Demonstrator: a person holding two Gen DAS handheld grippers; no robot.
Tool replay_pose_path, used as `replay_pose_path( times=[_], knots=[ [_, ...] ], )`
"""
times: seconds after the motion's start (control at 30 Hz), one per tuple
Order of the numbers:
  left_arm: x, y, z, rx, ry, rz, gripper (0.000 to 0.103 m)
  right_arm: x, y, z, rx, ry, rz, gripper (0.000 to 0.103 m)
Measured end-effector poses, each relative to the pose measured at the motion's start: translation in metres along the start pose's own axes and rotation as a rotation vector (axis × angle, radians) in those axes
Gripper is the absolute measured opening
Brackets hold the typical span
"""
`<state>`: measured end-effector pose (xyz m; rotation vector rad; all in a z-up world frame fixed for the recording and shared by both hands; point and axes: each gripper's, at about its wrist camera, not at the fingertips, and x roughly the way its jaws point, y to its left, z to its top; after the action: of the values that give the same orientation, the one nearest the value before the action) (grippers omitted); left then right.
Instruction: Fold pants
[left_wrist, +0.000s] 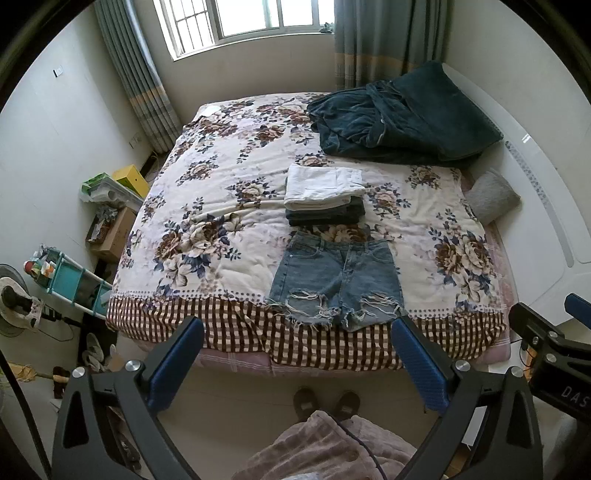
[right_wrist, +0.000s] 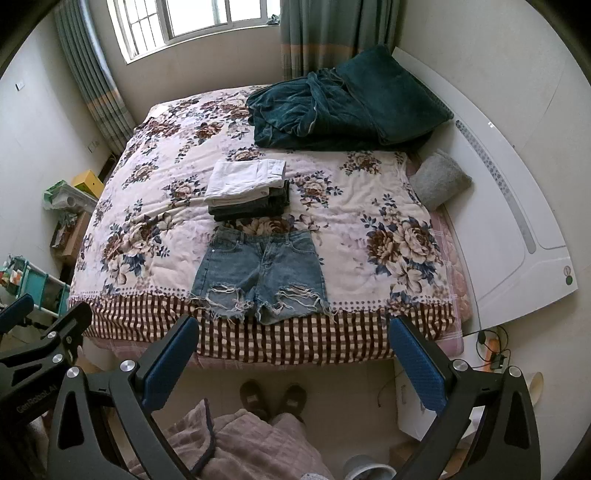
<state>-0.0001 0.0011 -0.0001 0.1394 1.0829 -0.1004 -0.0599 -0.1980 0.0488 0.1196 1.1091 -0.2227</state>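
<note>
Blue denim shorts (left_wrist: 334, 278) with frayed hems lie flat on the floral bed cover (left_wrist: 207, 229) near the bed's front edge; they also show in the right wrist view (right_wrist: 258, 275). Behind them sits a stack of folded pants (left_wrist: 323, 195), white on top of dark ones, also in the right wrist view (right_wrist: 245, 190). My left gripper (left_wrist: 297, 360) is open and empty, held above the floor in front of the bed. My right gripper (right_wrist: 291, 356) is open and empty, to the right of the left one.
A dark green blanket (left_wrist: 402, 118) is heaped at the bed's far right, with a grey pillow (left_wrist: 491, 197) beside the white headboard (right_wrist: 509, 206). Boxes and a teal rack (left_wrist: 74, 284) stand left of the bed. My slippered feet (left_wrist: 325, 402) are on the floor below.
</note>
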Motion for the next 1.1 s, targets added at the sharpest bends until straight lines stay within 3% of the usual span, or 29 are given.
replay_pose_path(
  times=[1.1],
  knots=[
    [-0.004, -0.032, 0.002, -0.001, -0.004, -0.008, 0.103, -0.006, -0.002, -0.002, 0.0, 0.003, -0.001, 0.103]
  ],
)
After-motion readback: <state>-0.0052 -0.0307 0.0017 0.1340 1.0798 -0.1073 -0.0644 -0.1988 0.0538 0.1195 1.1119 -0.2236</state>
